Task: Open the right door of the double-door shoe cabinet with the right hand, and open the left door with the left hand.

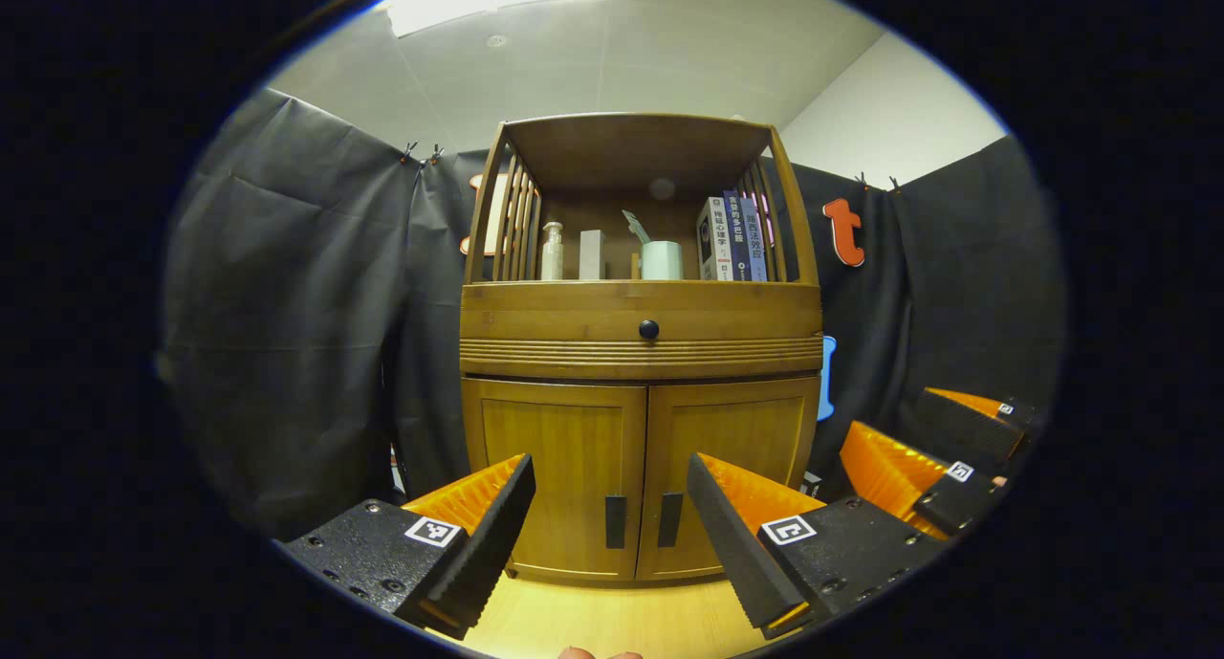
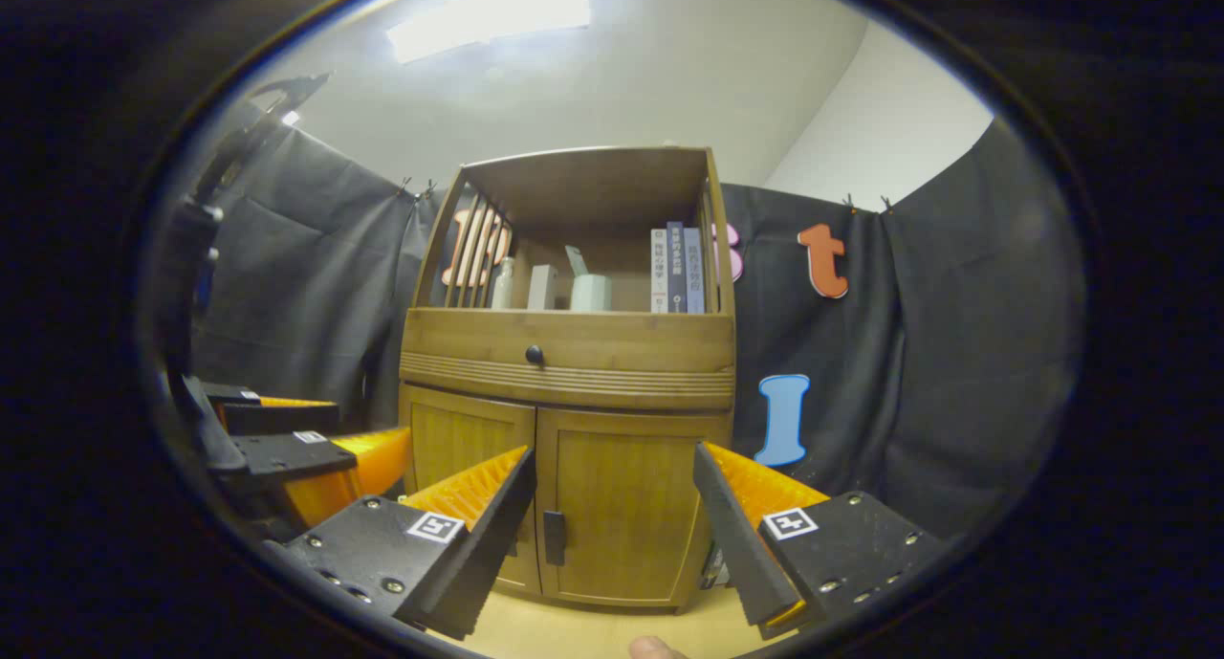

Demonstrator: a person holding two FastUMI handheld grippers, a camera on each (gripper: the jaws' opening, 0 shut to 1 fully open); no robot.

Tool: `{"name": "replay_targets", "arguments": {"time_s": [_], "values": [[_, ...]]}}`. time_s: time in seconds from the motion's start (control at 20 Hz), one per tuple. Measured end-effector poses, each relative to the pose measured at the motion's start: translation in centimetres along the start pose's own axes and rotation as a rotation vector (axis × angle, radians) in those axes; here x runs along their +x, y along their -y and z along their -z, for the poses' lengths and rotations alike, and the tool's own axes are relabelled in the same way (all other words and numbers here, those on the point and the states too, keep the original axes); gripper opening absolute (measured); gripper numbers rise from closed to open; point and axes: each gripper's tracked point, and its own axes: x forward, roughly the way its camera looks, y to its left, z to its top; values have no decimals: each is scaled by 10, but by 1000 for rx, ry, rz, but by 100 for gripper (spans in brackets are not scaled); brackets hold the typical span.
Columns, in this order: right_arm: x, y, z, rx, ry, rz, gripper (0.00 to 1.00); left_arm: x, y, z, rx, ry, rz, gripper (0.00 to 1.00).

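Note:
The wooden shoe cabinet (image 1: pixel 641 353) stands straight ahead with both lower doors closed. In the left gripper view its left door (image 1: pixel 555 458) and right door (image 1: pixel 755 439) meet at two dark handles (image 1: pixel 615 521) near the bottom. My left gripper (image 1: pixel 610 463) is open and held short of the doors, in line with the handles. My right gripper (image 1: pixel 942 458) hangs open off to the right. In the right gripper view the right gripper (image 2: pixel 614 453) is open in front of the right door (image 2: pixel 626 487), whose handle (image 2: pixel 554 538) shows between the fingers. The left gripper (image 2: pixel 306 439) sits at the left.
Above the doors is a drawer with a black knob (image 1: pixel 648 330). The open shelf holds books (image 1: pixel 734 240), a pale cup (image 1: pixel 662 259) and a bottle (image 1: pixel 552 252). Black cloth (image 1: pixel 287 305) surrounds the cabinet. Light wooden floor (image 1: pixel 612 621) lies in front.

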Motion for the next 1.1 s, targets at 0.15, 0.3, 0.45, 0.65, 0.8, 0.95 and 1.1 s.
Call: {"name": "replay_targets", "arguments": {"time_s": [0.15,0.3,0.45,0.65,0.8,0.95,1.1], "values": [[20,-14,37,-6,-35,-11,98,-3,-21,2,14,-4,-31,98],[51,-28,68,-10,-46,0,97,-4,-52,5,43,-7,-77,98],[83,-46,104,5,-79,4,97,-7,-86,7,67,-8,-126,97],[124,-68,158,15,-153,13,97,-9,-129,6,94,1,-185,97],[153,-82,196,35,-221,24,97,-10,-156,9,110,1,-217,97],[176,-84,231,42,-284,62,98,-10,-178,13,123,-7,-243,97],[195,-87,254,50,-337,72,81,-7,-192,18,115,-16,-261,97]]}}
